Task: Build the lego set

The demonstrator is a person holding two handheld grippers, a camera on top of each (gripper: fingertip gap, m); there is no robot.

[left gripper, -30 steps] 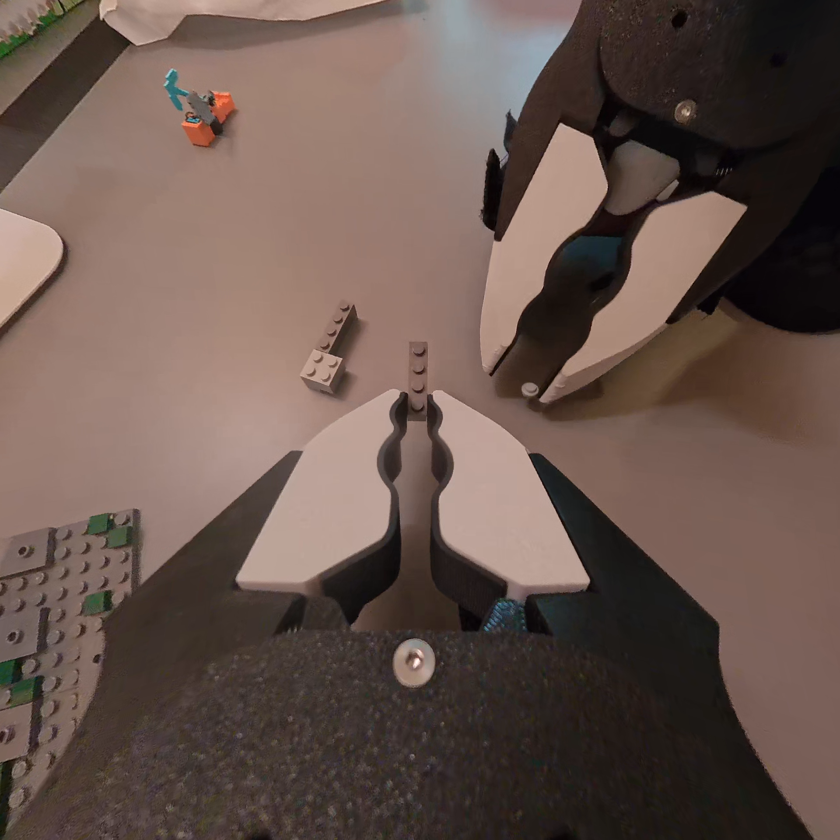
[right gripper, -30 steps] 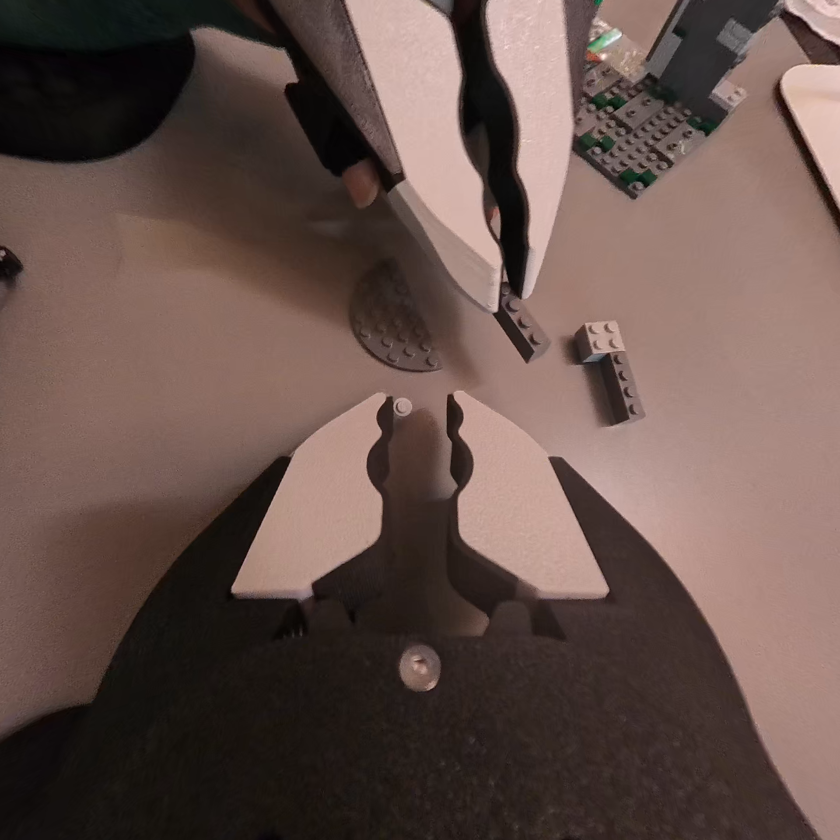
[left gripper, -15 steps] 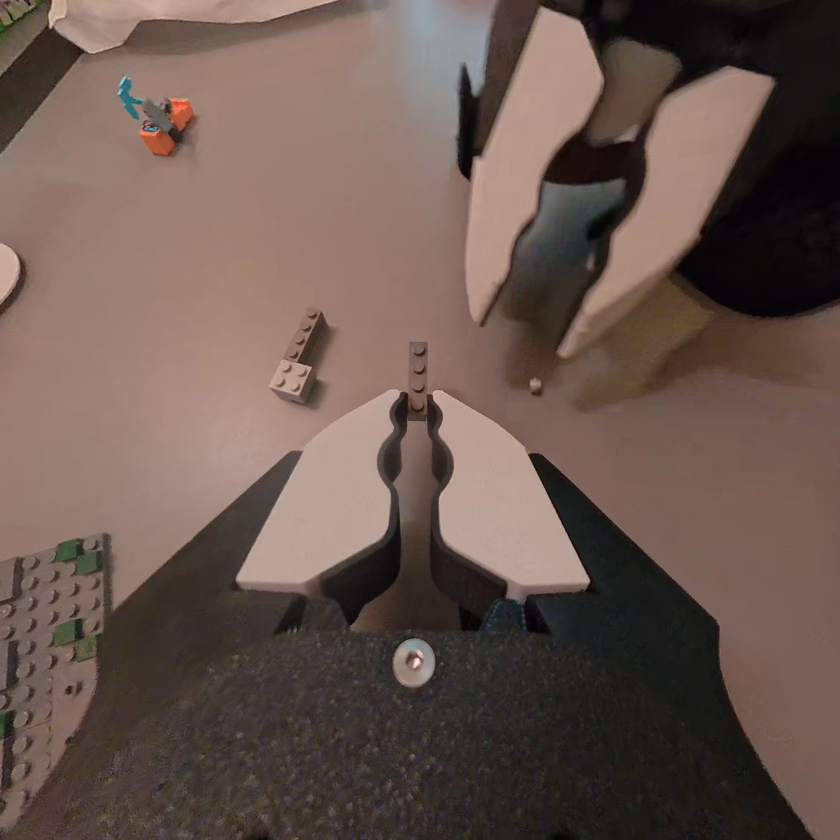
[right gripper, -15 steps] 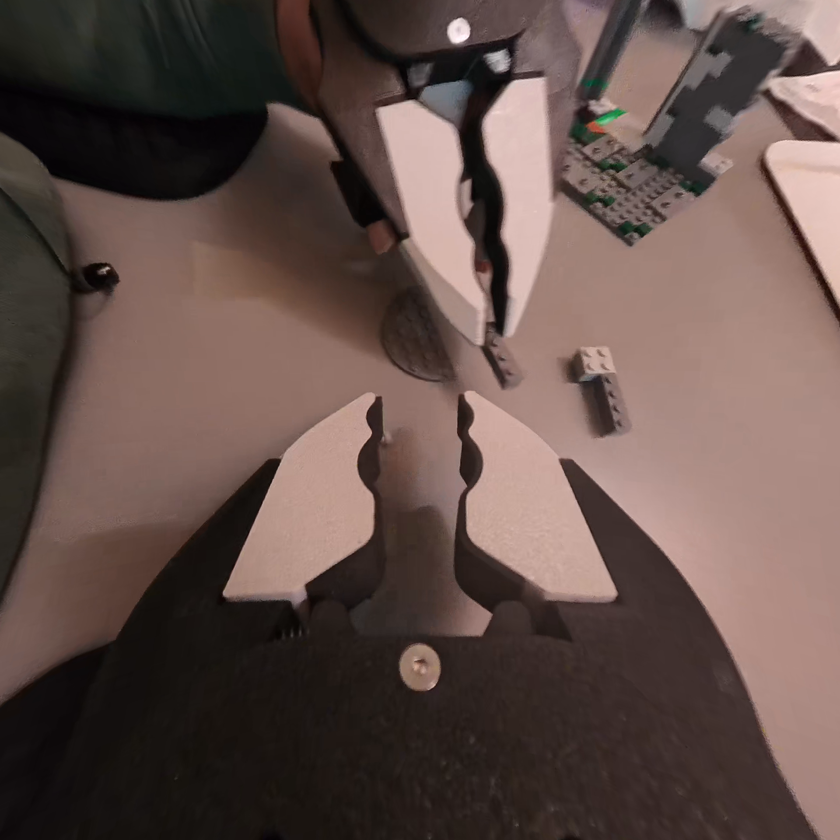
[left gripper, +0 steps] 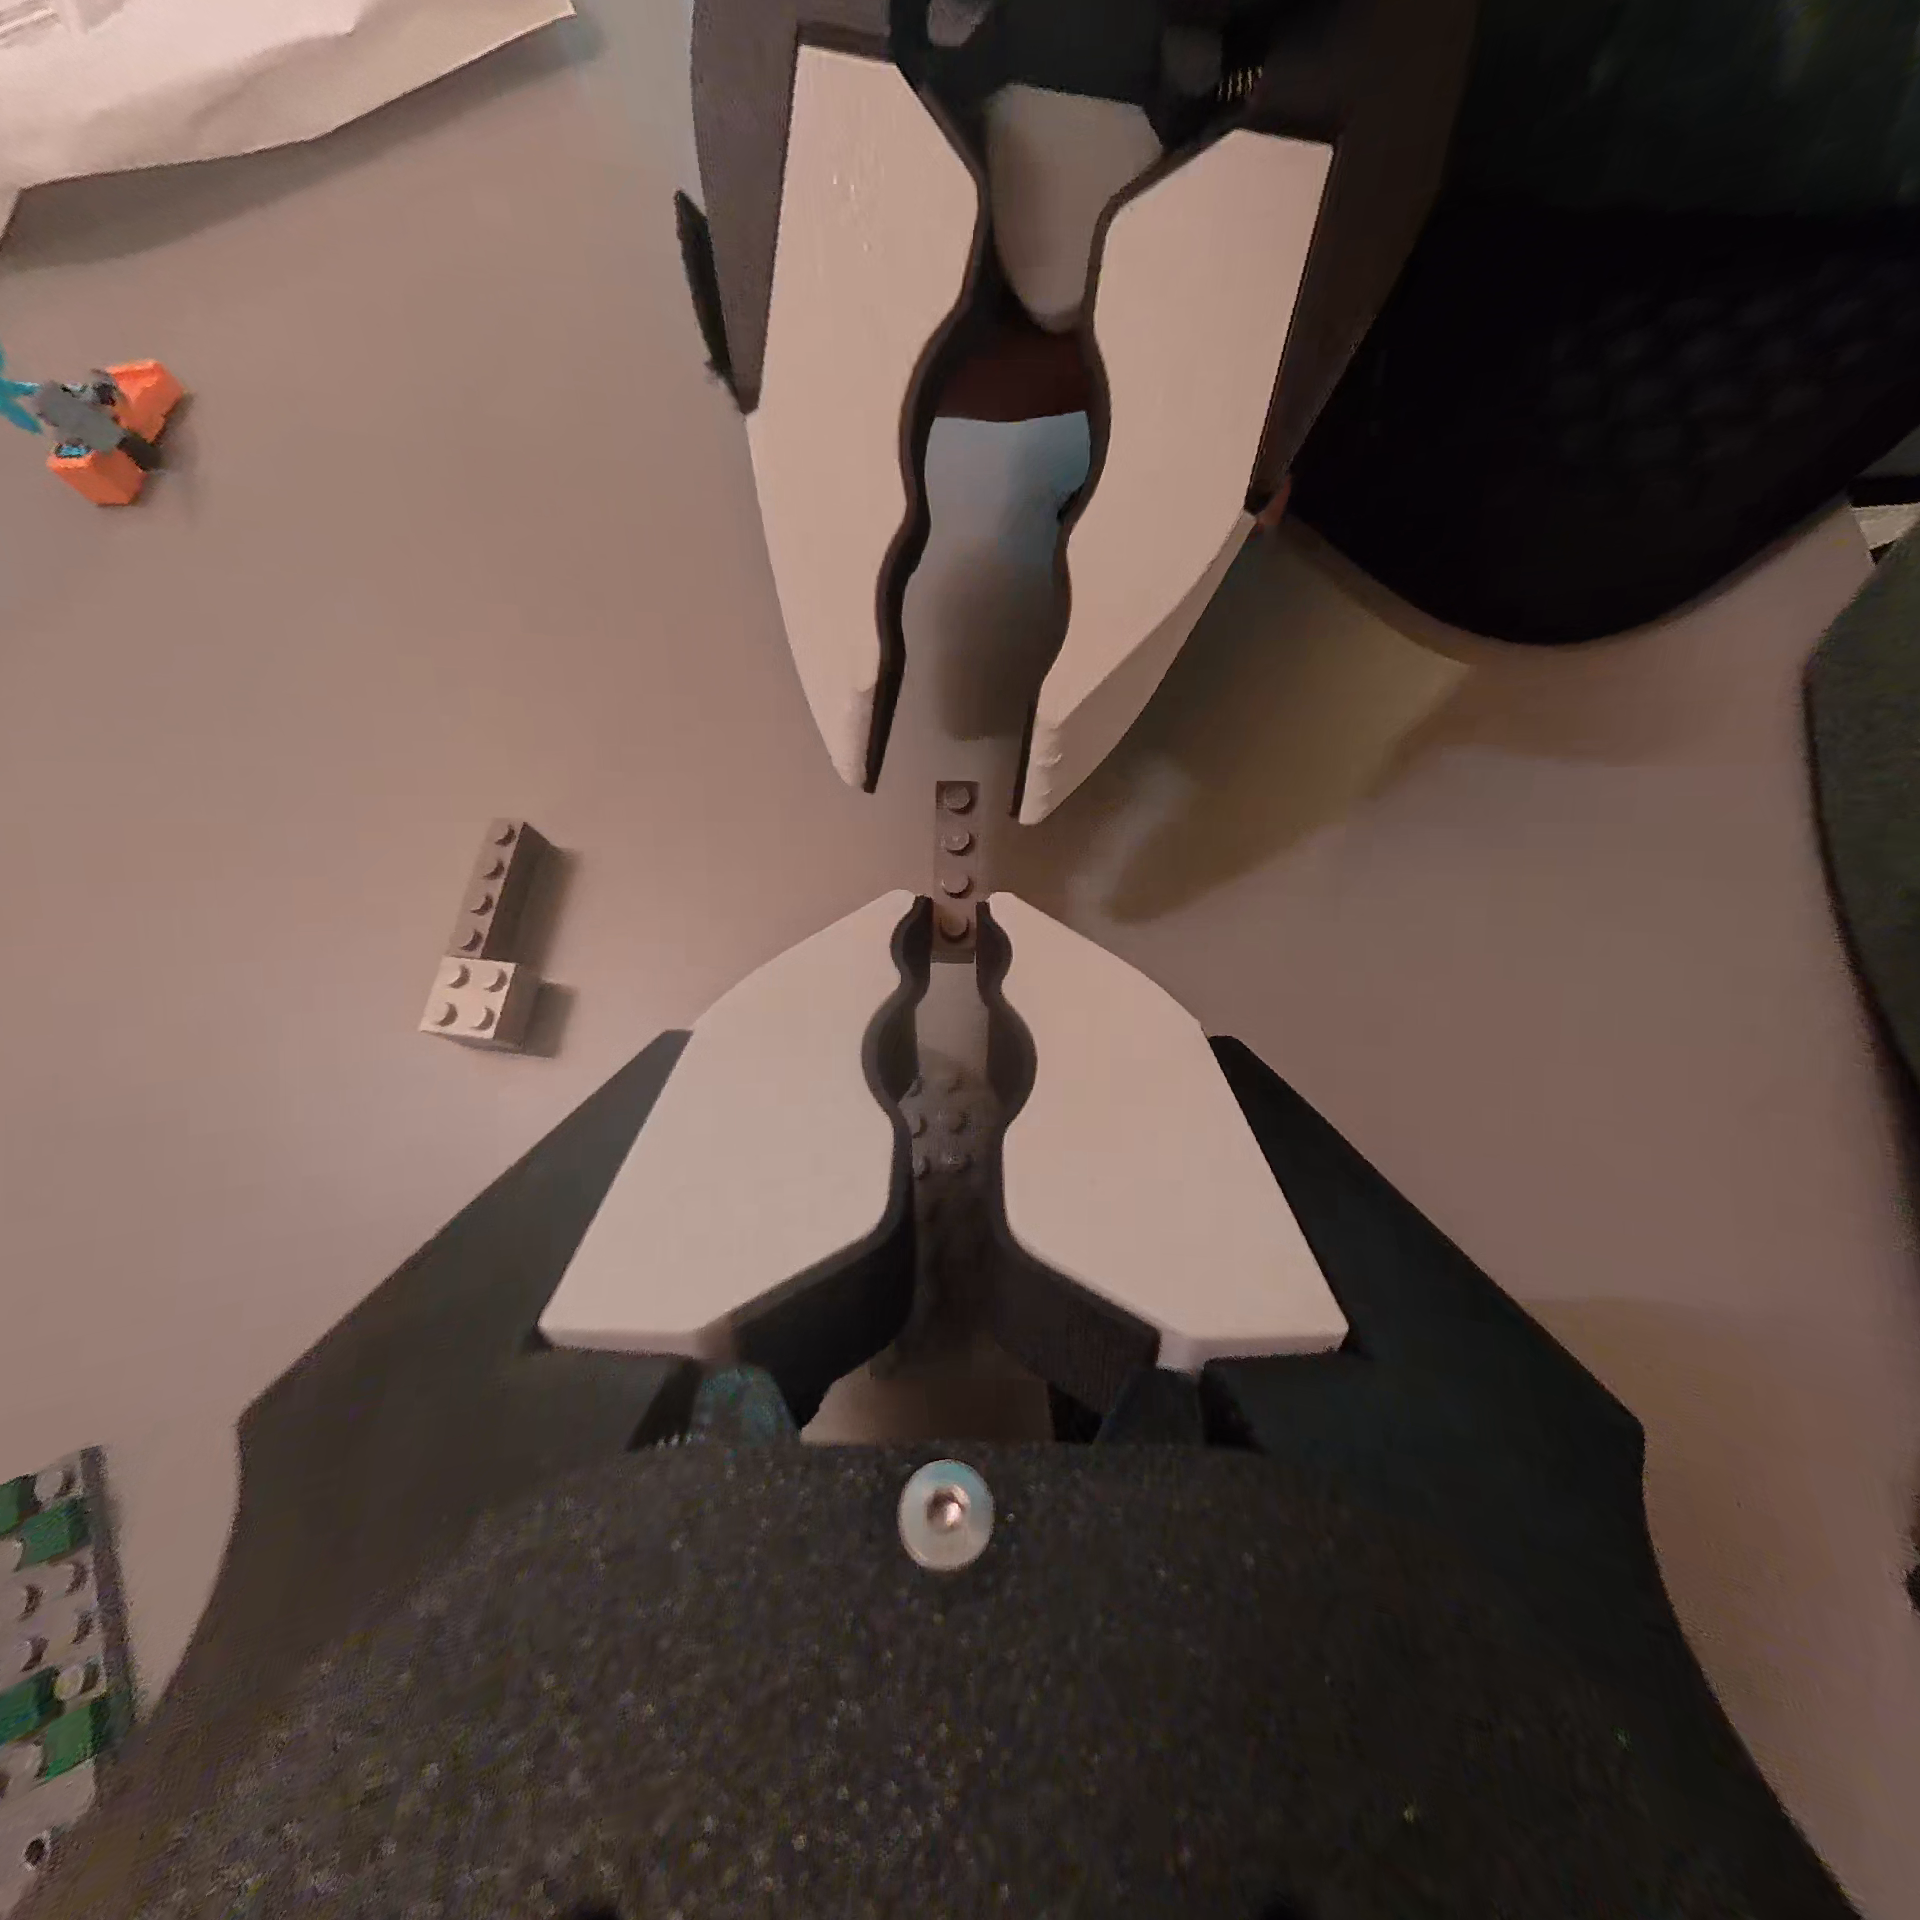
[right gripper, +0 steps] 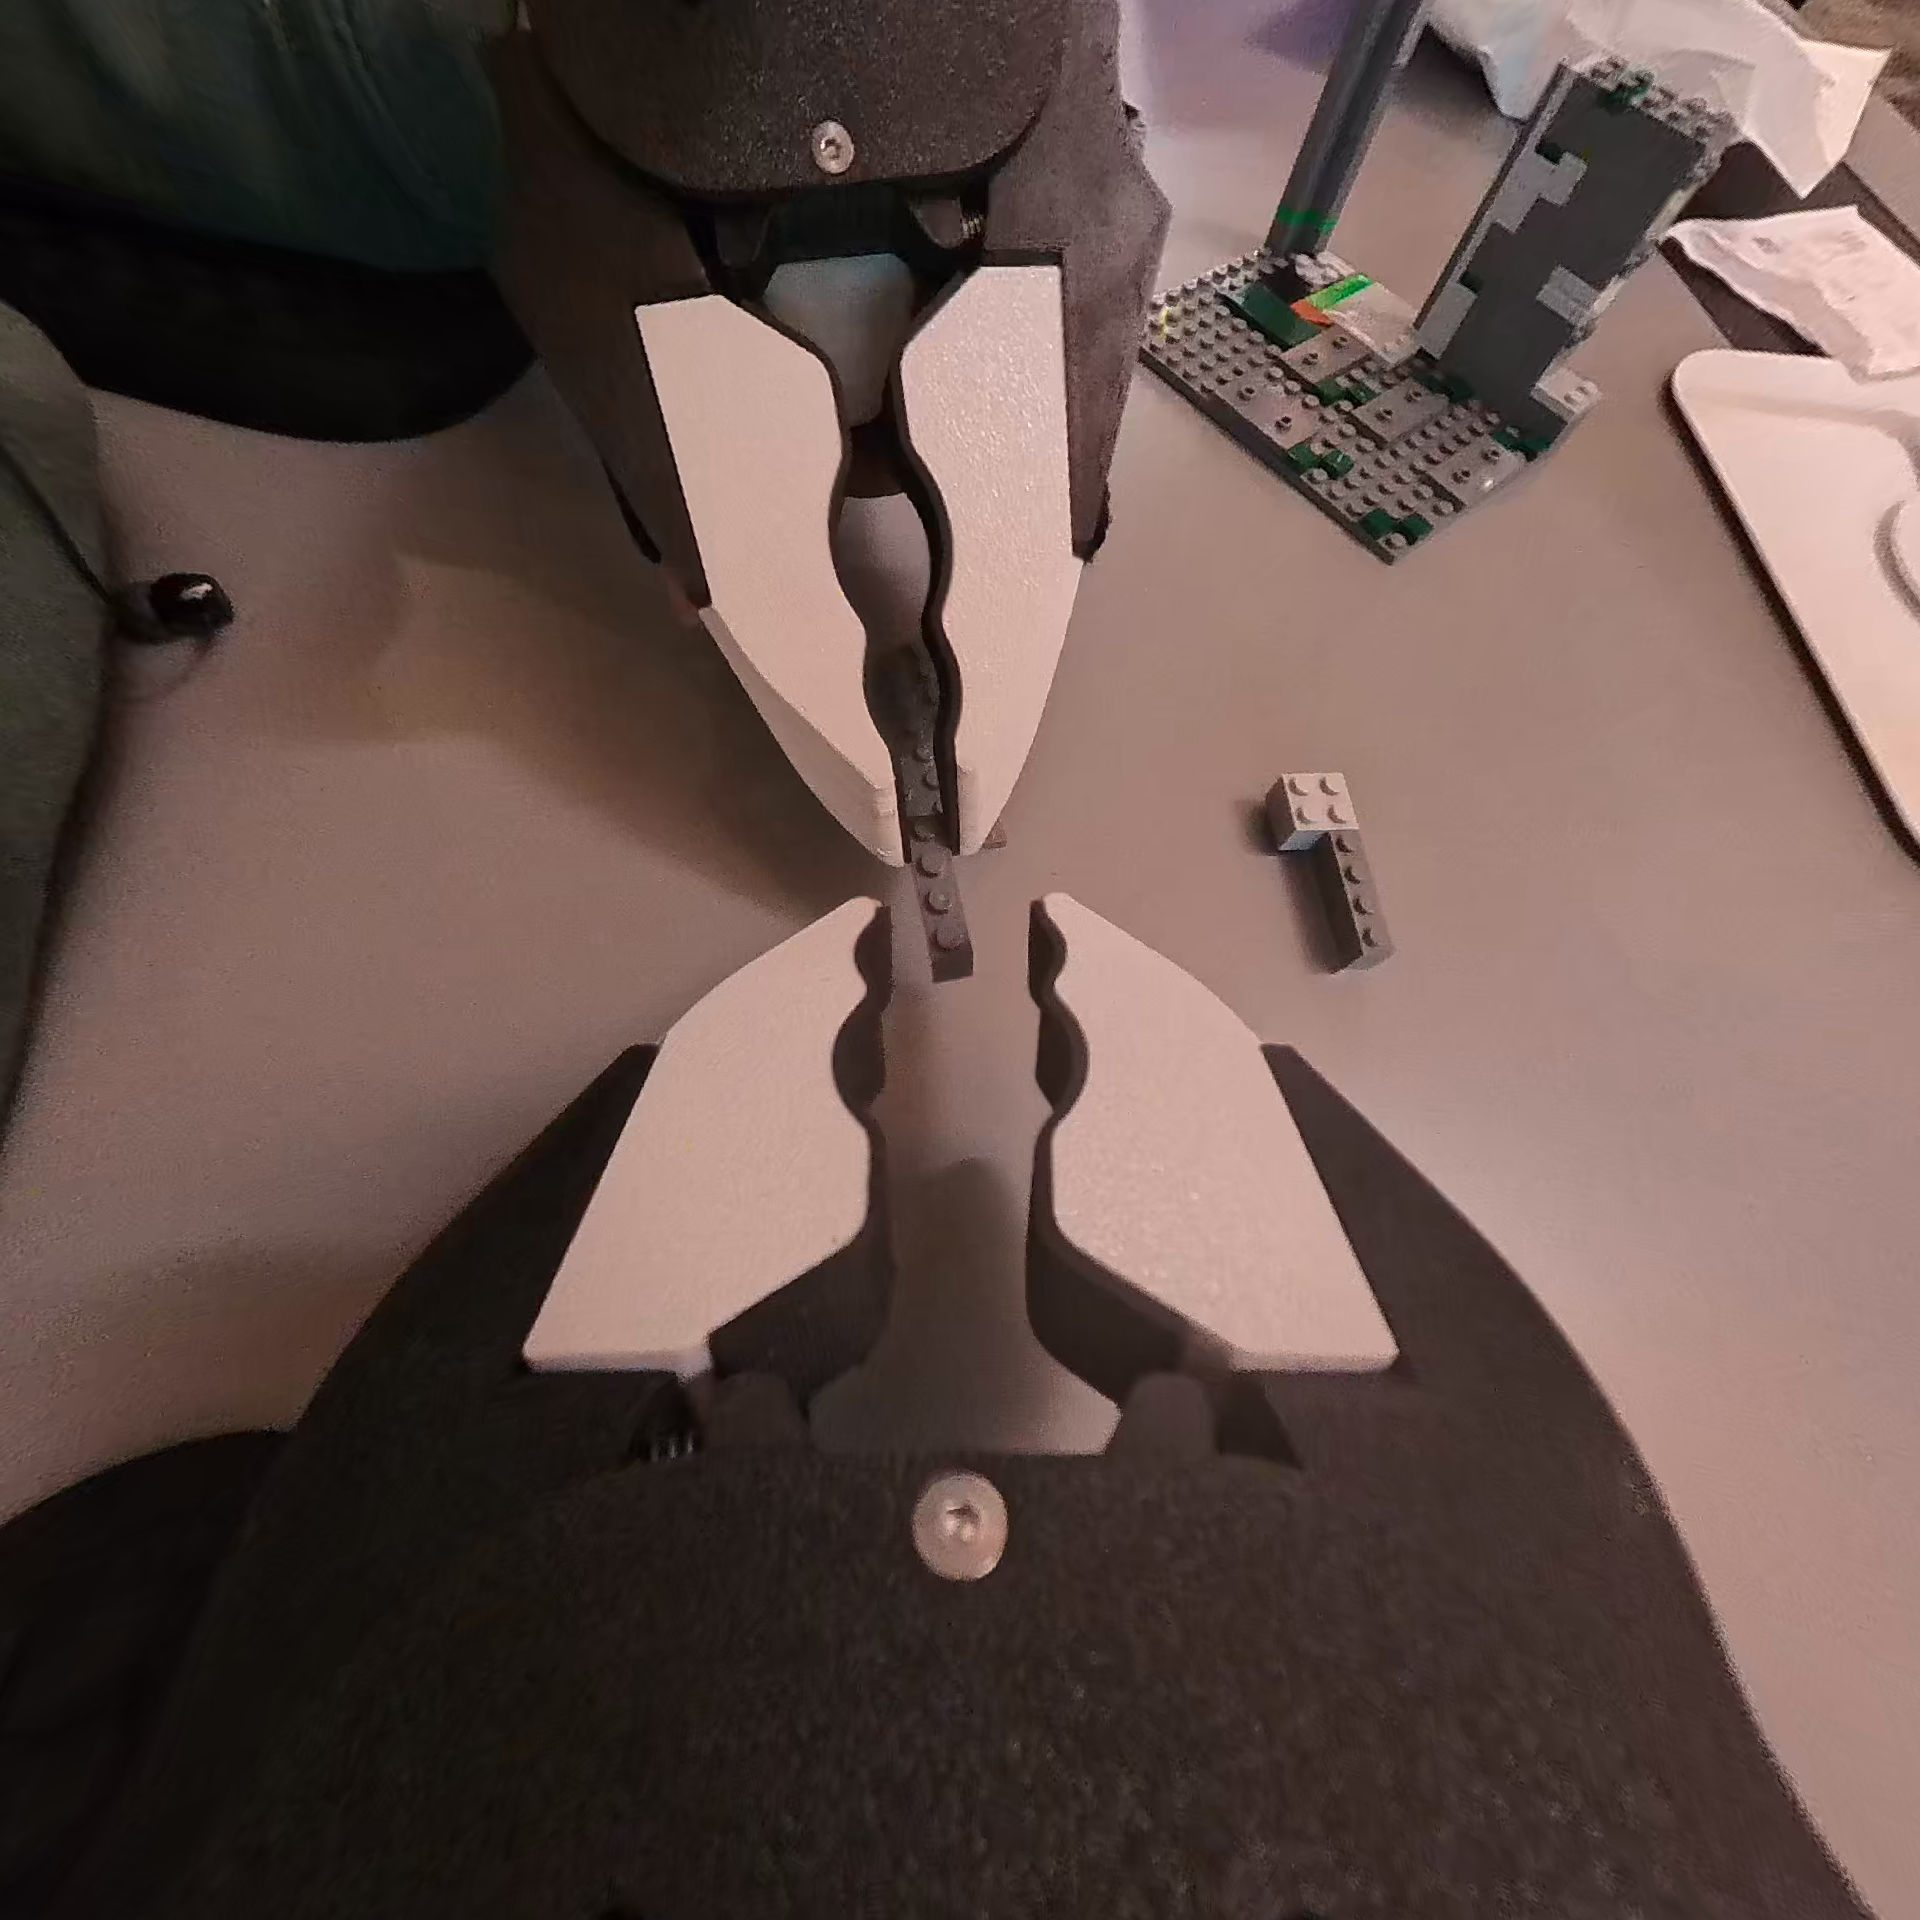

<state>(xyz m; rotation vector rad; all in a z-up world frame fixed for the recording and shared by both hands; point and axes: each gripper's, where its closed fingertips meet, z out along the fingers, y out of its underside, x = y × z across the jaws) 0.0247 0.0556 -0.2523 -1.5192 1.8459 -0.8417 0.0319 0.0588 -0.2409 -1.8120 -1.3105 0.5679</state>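
Observation:
My left gripper (left gripper: 948, 906) is shut on one end of a dark grey one-by-four plate (left gripper: 956, 847) and holds it level above the table. My right gripper (left gripper: 945, 795) comes in from the far side, open, with its tips on either side of the plate's free end and not touching it. In the right wrist view the plate (right gripper: 940, 914) pokes out of the left gripper (right gripper: 925, 836) into the gap of my open right gripper (right gripper: 961, 912). A dark grey half-round plate (left gripper: 943, 1132) lies on the table under the left fingers.
A light grey two-by-two brick joined to a dark grey bar (left gripper: 488, 935) lies left of the grippers, also in the right wrist view (right gripper: 1330, 862). The grey and green baseplate with towers (right gripper: 1382, 416) stands far right. There is also an orange and teal piece (left gripper: 99, 431), white paper (left gripper: 260, 73) and a white board (right gripper: 1818, 540). Left tips and right tips are each some 9 centimeters from the dark grey bar (left gripper: 488, 935). Look for it in the right wrist view (right gripper: 1331, 859) too.
My right gripper has left the small round stud on the table and swung in front of the left gripper, its open tips now around the plate's free end. The left gripper kept its hold.

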